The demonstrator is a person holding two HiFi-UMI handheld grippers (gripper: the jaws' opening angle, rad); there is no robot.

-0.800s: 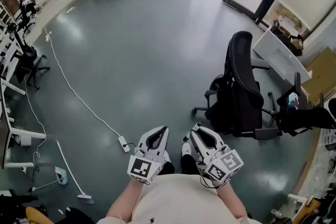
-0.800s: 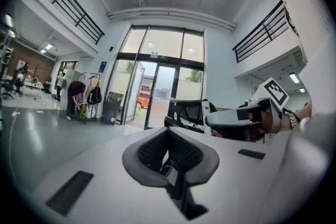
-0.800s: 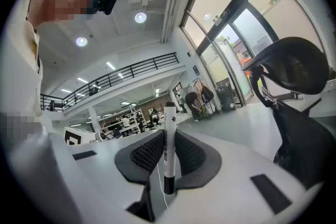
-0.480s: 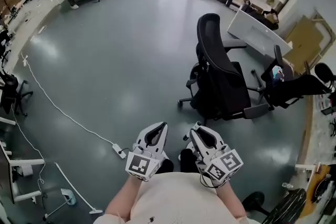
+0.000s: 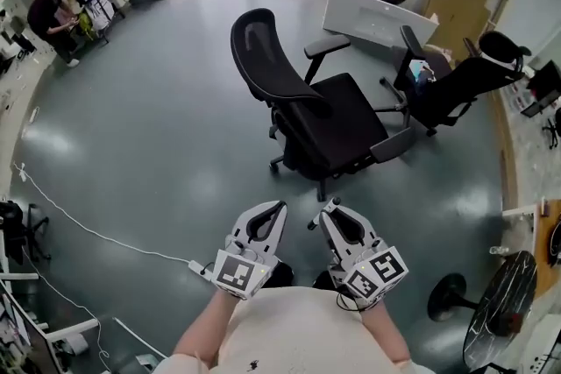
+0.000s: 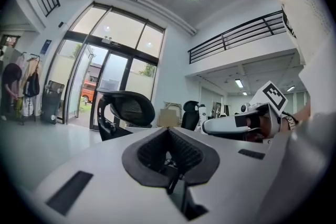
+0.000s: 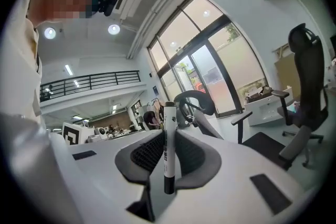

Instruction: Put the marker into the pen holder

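A white marker with a black cap (image 7: 168,150) stands upright between the jaws of my right gripper (image 7: 169,165), which is shut on it. In the head view the right gripper (image 5: 330,210) is held close in front of the person's chest, pointing away over the floor. My left gripper (image 5: 273,209) is beside it at the same height, and in its own view the left gripper (image 6: 170,161) has its jaws together with nothing between them. No pen holder shows in any view.
A black office chair (image 5: 298,101) stands on the grey floor just ahead. A second black chair (image 5: 456,83) and a white panel (image 5: 377,17) are at the far right. A floor fan (image 5: 495,311) is at the lower right. A white cable (image 5: 88,228) runs to a power strip (image 5: 195,265).
The head view has swung to the right: the black chair has shifted from the right toward the centre and the fan has come into view. Both grippers keep their place at the chest.
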